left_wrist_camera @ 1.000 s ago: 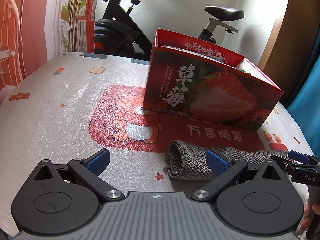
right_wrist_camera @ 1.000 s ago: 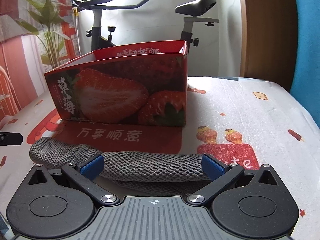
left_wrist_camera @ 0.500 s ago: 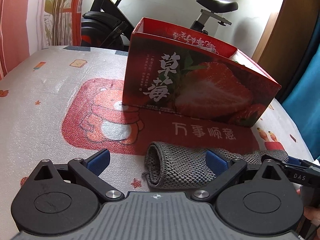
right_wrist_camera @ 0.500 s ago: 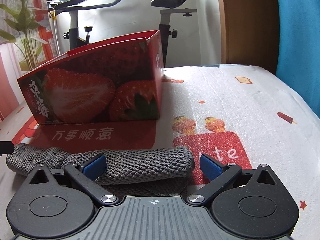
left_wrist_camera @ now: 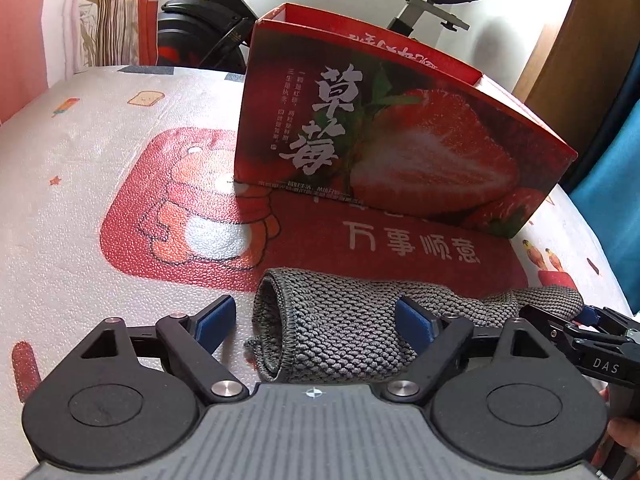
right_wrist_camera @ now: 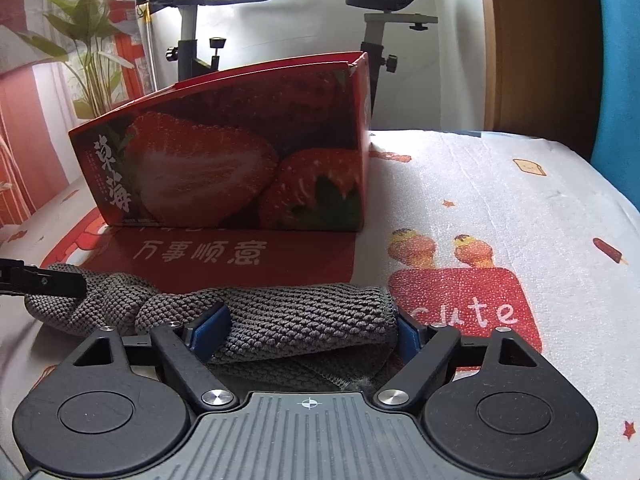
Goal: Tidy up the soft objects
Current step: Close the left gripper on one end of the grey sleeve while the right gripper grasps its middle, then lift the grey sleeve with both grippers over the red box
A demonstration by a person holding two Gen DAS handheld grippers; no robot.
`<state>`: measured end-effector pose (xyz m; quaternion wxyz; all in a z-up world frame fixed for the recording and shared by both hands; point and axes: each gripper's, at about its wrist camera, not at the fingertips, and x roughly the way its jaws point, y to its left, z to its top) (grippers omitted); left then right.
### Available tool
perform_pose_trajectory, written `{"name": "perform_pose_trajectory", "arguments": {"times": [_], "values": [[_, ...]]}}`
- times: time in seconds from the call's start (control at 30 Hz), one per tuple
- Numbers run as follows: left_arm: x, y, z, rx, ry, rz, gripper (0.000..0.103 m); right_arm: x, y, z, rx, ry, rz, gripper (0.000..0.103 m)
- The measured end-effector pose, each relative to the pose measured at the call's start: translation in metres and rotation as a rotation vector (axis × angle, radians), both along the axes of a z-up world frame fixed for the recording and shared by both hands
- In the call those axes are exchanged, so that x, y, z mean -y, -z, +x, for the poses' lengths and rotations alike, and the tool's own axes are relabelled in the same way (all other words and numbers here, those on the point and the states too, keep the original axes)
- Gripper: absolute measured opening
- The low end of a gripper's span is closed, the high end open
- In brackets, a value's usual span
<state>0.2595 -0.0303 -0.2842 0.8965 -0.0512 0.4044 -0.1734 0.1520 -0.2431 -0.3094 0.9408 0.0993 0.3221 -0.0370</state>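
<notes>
A grey knitted cloth (left_wrist_camera: 352, 320) lies rolled lengthwise on the printed table cover, in front of a red strawberry box (left_wrist_camera: 400, 152). My left gripper (left_wrist_camera: 316, 320) straddles the cloth's left end. Its jaws are closing: the left pad stands clear of the cloth and the right pad sits over it. In the right wrist view, my right gripper (right_wrist_camera: 308, 334) is closing around the right end of the cloth (right_wrist_camera: 304, 312). One pad is at the end of the roll and the other is against its middle. The box (right_wrist_camera: 224, 160) stands behind it, its inside hidden.
The right gripper's fingers (left_wrist_camera: 592, 332) show at the cloth's far end, and a left finger (right_wrist_camera: 40, 280) shows in the right wrist view. An exercise bike (right_wrist_camera: 384, 20) stands beyond the table's far edge. A wooden door (right_wrist_camera: 536, 48) and a blue panel (right_wrist_camera: 618, 80) are to the right.
Both grippers' jaws have narrowed around the cloth. The left gripper has moved forward and down towards the cloth's left end. The cloth's right end now sits between the right pads.
</notes>
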Motion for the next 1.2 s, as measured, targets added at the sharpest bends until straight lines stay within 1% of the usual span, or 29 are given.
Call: {"name": "perform_pose_trajectory", "arguments": {"times": [0.03,0.1,0.13,0.2,0.27,0.3,0.37,0.47,0.57,0.7,0.77,0.8,0.83,0.9,1.03,1.17,1.2], "values": [[0.000,0.000,-0.001,0.003,0.001,0.003,0.087,-0.001,0.000,0.000,0.001,-0.008,-0.003,0.077],[-0.001,0.000,-0.002,0.009,0.005,0.013,0.085,-0.003,0.000,0.000,0.003,-0.021,-0.005,0.072],[-0.001,0.000,-0.003,0.012,0.005,0.020,0.083,-0.003,0.000,0.000,0.004,-0.027,-0.006,0.070],[0.000,0.000,-0.005,0.020,0.006,0.028,0.077,-0.005,-0.001,-0.001,0.008,-0.040,-0.008,0.061],[-0.002,0.000,-0.008,0.027,0.006,0.027,0.071,-0.008,-0.001,-0.001,0.011,-0.061,-0.018,0.055],[-0.003,0.000,-0.010,0.029,0.006,0.024,0.069,-0.010,-0.002,-0.001,0.012,-0.066,-0.028,0.054],[-0.007,0.000,-0.013,0.032,0.004,0.020,0.063,-0.013,-0.002,-0.002,0.014,-0.074,-0.040,0.052],[-0.011,0.000,-0.018,0.039,0.003,0.028,0.057,-0.015,-0.003,-0.003,0.017,-0.084,-0.048,0.049],[-0.012,0.001,-0.025,0.052,0.000,0.037,0.052,-0.018,-0.004,-0.004,0.021,-0.098,-0.066,0.047],[-0.014,0.002,-0.030,0.067,-0.007,0.040,0.048,-0.021,-0.003,-0.005,0.027,-0.110,-0.083,0.045],[-0.016,0.002,-0.032,0.066,-0.011,0.031,0.041,-0.021,-0.003,-0.005,0.029,-0.114,-0.081,0.044],[-0.019,0.002,-0.033,0.064,-0.012,0.020,0.034,-0.021,-0.003,-0.006,0.029,-0.120,-0.079,0.043],[-0.021,0.002,-0.035,0.059,-0.010,0.007,0.030,-0.021,-0.003,-0.006,0.030,-0.130,-0.078,0.043],[-0.023,0.002,-0.038,0.056,-0.003,0.000,0.026,-0.025,-0.004,-0.007,0.031,-0.152,-0.092,0.042],[-0.025,0.002,-0.041,0.052,0.002,-0.010,0.023,-0.031,-0.005,-0.008,0.035,-0.179,-0.119,0.037],[-0.026,-0.001,-0.045,0.064,0.007,-0.023,0.015,-0.034,-0.007,-0.010,0.038,-0.189,-0.127,0.034],[-0.027,-0.002,-0.046,0.072,0.009,-0.032,0.014,-0.035,-0.007,-0.010,0.040,-0.190,-0.128,0.032]]}}
